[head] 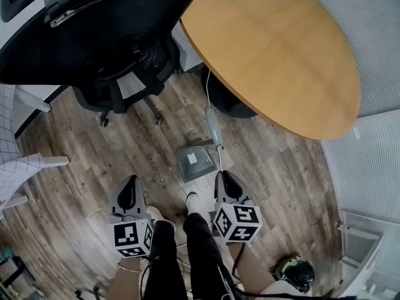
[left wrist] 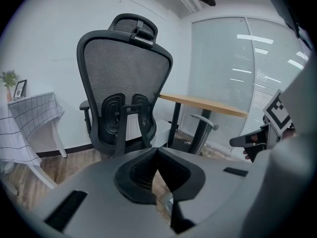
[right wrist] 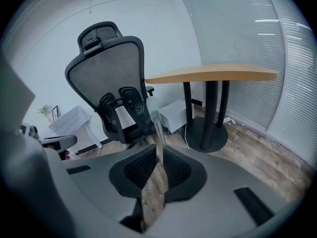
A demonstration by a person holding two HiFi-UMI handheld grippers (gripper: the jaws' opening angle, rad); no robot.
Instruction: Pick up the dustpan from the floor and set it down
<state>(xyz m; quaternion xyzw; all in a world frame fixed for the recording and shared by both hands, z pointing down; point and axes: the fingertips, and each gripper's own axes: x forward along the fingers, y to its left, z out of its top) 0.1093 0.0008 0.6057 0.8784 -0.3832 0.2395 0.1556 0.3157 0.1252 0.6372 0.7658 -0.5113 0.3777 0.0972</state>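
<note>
**Head view.** The dustpan [head: 192, 162] sits low at the centre of the frame, on or just above the wooden floor [head: 281, 167]; which of the two cannot be told. Its pale handle [head: 212, 129] rises toward the rim of the round bench [head: 275, 49] at upper right. The right tool [head: 223, 177], just right of the pan, meets the thin shaft [head: 220, 158] below the grip, so the pan hangs under the hold. The left tool [head: 132, 181], at lower left, is well apart from the dustpan and takes no part in carrying it.

**Left gripper view.** The jaws are together at the tips with nothing between them. An office chair [left wrist: 124, 83] fills the middle of the frame.

**Right gripper view.** The jaws are clamped on the shaft, which stands nearly upright at the centre of the frame. Gripping the shaft rather than the pan probably keeps the pan steady for setting down. Letting go appears to be the only step left.
</note>
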